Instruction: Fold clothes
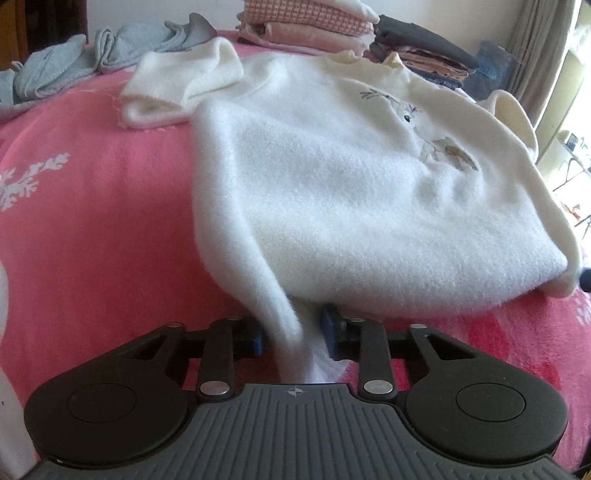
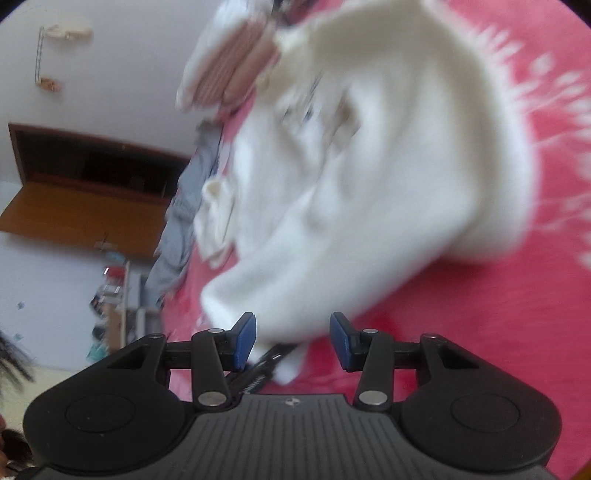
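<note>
White fuzzy sweater [image 1: 332, 192] lies front-up on the pink bed, collar at 12 o'clock, hem at 6. Small embroidered animal motif [image 1: 424, 136] on chest, approx 2 o'clock. Left sleeve [image 1: 184, 85] folded at 10 o'clock. Near hem corner lifted, bunched into a strand. Right wrist view: blurred, w/ sweater [image 2: 369, 177] tilted.

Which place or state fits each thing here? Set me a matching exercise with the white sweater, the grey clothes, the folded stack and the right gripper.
1. white sweater
2. grey clothes
3. folded stack
4. right gripper

a. far edge of the bed, behind the collar
b. open, cloth between its fingers
c. far left, crumpled
d. hem pinched by the left gripper

Pairs: 1-d, 2-c, 3-a, 4-b
</note>
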`<state>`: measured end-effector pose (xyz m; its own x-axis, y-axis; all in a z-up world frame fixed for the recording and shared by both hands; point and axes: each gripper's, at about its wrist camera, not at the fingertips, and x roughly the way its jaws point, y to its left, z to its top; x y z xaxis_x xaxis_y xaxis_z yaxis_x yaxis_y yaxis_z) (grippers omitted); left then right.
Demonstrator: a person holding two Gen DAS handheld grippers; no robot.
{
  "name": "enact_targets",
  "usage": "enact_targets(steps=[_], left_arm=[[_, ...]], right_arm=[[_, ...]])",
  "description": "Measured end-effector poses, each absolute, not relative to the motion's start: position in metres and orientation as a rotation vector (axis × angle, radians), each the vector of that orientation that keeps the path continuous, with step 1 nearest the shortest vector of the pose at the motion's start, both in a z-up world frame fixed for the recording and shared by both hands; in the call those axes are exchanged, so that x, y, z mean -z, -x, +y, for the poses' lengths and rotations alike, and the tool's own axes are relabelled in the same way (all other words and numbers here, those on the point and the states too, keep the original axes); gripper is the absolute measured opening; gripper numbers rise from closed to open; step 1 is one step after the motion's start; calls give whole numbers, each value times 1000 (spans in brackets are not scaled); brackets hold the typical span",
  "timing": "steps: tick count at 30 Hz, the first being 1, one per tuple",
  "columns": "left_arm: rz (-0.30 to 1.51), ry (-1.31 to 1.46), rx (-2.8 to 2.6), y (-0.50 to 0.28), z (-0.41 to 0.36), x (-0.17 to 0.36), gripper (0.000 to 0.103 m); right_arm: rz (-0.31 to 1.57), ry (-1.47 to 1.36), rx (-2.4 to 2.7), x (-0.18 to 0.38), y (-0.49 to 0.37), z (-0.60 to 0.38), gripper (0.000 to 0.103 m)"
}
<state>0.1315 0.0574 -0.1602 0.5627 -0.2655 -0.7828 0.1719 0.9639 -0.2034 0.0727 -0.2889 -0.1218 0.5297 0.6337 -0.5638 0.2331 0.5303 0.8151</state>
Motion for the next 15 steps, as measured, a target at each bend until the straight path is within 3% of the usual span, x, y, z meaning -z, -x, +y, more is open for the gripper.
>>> enact_targets(steps=[3,11,15], left_arm=[[926,96,238,-128,57,157,8],[927,329,266,-131,92,136,7],[940,421,276,-136,101,136,7]], right_arm=[[985,-1024,-191,121,-51,-308,48],[981,-752,97,99,-26,-349,48],[1010,-720,75,115,-39,-353,48]])
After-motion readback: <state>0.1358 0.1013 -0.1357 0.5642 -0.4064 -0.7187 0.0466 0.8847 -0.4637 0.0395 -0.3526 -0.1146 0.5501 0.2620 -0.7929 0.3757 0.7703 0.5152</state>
